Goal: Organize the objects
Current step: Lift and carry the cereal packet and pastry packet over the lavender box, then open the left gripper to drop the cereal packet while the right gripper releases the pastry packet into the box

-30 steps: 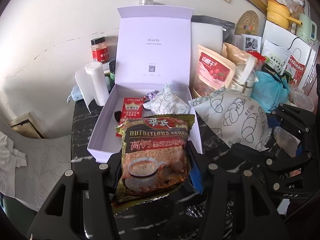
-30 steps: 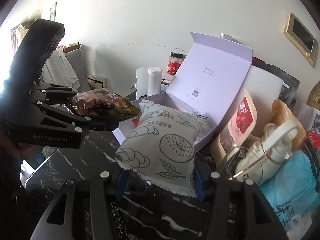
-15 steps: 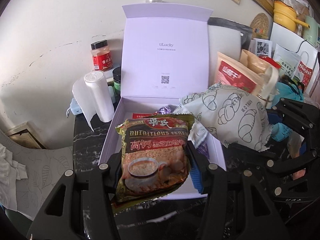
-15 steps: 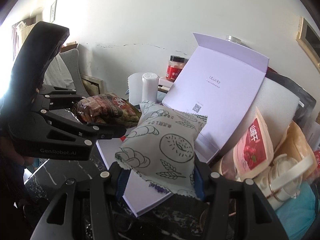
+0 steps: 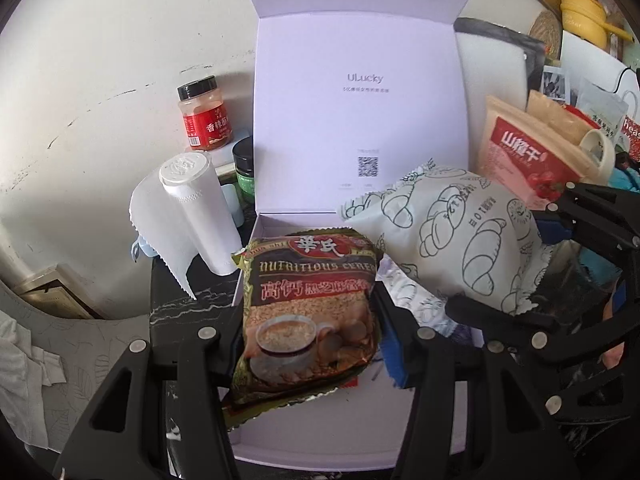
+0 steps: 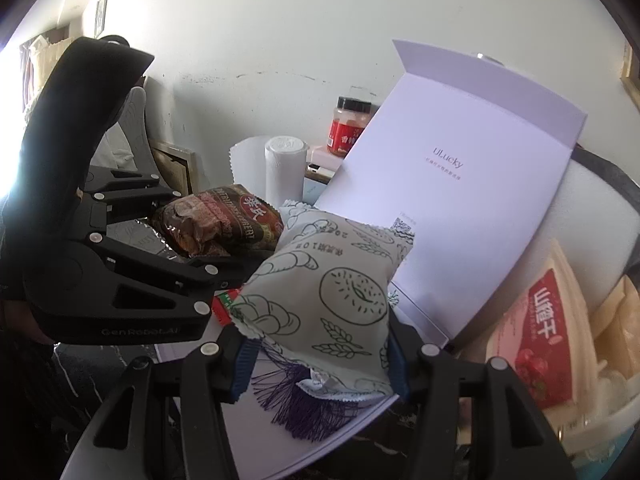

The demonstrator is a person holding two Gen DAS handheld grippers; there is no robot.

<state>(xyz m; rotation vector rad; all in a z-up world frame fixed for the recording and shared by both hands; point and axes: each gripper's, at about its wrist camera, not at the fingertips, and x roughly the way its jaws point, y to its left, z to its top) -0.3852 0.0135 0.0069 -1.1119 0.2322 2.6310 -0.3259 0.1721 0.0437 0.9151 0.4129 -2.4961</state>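
Observation:
My left gripper (image 5: 310, 344) is shut on a brown cereal packet (image 5: 308, 312) and holds it over the open lilac box (image 5: 320, 446). The packet also shows in the right wrist view (image 6: 216, 224). My right gripper (image 6: 318, 360) is shut on a pale bread packet (image 6: 324, 300) printed with pastry drawings, above the box (image 6: 280, 440) beside the cereal packet. The bread packet shows at the right of the left wrist view (image 5: 448, 248). The box lid (image 5: 360, 100) stands upright behind. A purple tassel (image 6: 308, 408) and a red packet (image 6: 224, 304) lie in the box.
A white paper roll (image 5: 196, 216), a red spice jar (image 5: 204, 114) and a dark green jar (image 5: 244, 172) stand left of the box by the wall. A red hawthorn pouch (image 5: 520, 160), brown bags and other clutter crowd the right side. The table top (image 5: 180, 304) is black marble.
Both grippers have moved forward with their packets, from in front of and beside the box to over its open tray. The two packets now sit closer together.

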